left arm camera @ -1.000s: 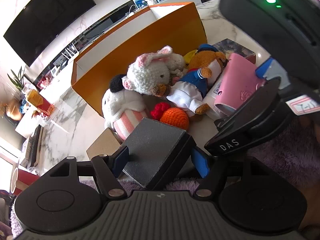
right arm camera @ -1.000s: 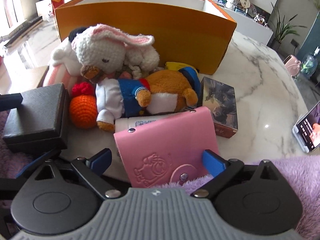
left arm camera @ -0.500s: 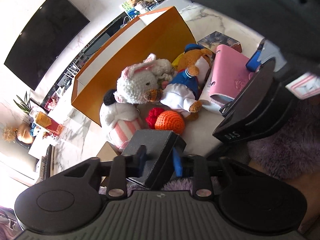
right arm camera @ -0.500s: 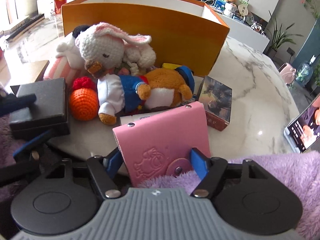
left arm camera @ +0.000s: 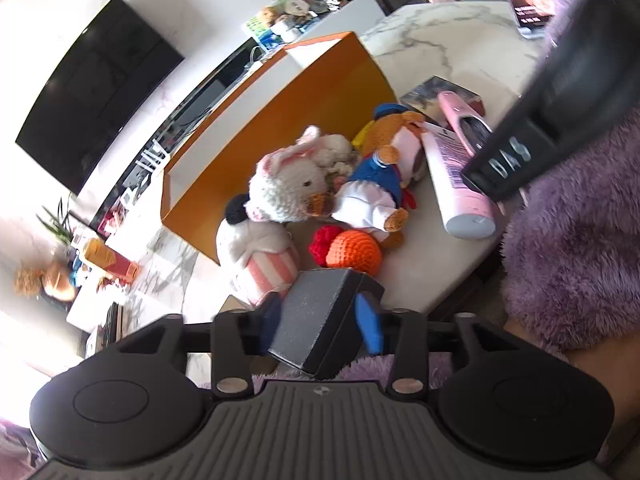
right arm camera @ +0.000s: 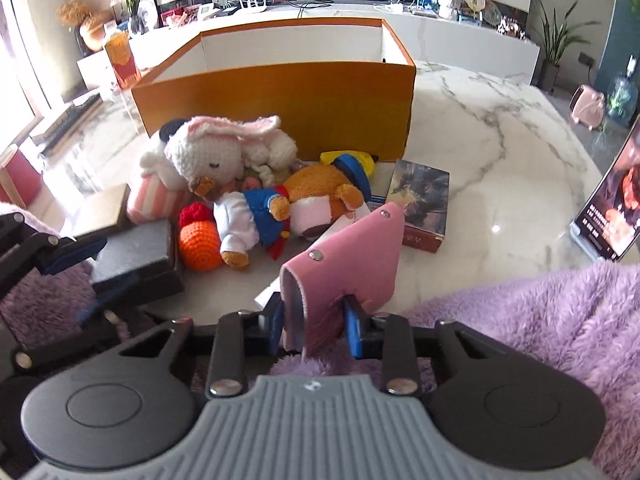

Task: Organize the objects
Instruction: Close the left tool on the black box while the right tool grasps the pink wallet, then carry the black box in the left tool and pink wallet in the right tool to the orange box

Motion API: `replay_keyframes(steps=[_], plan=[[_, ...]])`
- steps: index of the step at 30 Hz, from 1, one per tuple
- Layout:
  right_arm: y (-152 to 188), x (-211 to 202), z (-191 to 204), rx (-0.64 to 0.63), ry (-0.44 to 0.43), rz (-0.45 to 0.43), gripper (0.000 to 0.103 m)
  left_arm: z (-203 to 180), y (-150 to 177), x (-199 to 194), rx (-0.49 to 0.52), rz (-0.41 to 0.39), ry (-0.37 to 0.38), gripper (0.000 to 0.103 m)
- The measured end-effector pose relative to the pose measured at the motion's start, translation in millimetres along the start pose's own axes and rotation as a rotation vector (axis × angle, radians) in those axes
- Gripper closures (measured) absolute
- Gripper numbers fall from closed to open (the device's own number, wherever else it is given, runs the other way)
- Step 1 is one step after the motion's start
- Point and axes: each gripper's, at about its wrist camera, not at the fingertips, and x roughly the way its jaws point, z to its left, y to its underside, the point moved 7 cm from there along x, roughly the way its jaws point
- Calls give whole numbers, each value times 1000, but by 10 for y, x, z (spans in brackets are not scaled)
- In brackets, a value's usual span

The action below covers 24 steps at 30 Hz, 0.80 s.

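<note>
Pink wallet (right arm camera: 352, 264) now lifted, right tongs (right arm camera: 313, 322) clamped; left tongs (left arm camera: 320, 318) clamped on black box (left arm camera: 320, 316), toys ahead.

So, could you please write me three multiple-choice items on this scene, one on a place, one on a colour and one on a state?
1. Where does the orange crocheted ball lie?
A. inside the orange box
B. on the marble table, beside the black box
C. on the phone

2. What colour is the wallet in the right tool?
A. green
B. black
C. pink

3. How is the left tool?
A. closed on the black box
B. open over the plush duck
C. gripping the bottle

Key: 1 B, the ball sits on the marble table next to the black box; 2 C, the pink wallet stands between the pads; 3 A, both pads press the box's sides.
</note>
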Motion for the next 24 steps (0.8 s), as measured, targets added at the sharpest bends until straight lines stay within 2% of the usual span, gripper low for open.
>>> replay_keyframes(steps=[4,10,13,14,16,22,24], plan=[[-62,-74,-31,72,-70,-1,71,-154,3,132,122,45,-6,30],[-157,-166,-39,148,-158,-8,71,-329,42,370,271,109,-68,26],[-151,-176,-99,180,-151,-9,72,-347,47,459,296,130,-89,27],[-152,-185,-126,187,-140,-13,74,-348,52,482,295,136,-91,30],[-166,-217,-205,199,-116,-26,76,-324,74,513,280,146,-97,48],[-241,-214,-322,199,-70,-46,75,-200,35,404,204,110,-67,59],[-276,-201,-322,173,-50,-54,72,-78,-15,334,133,91,-41,62]])
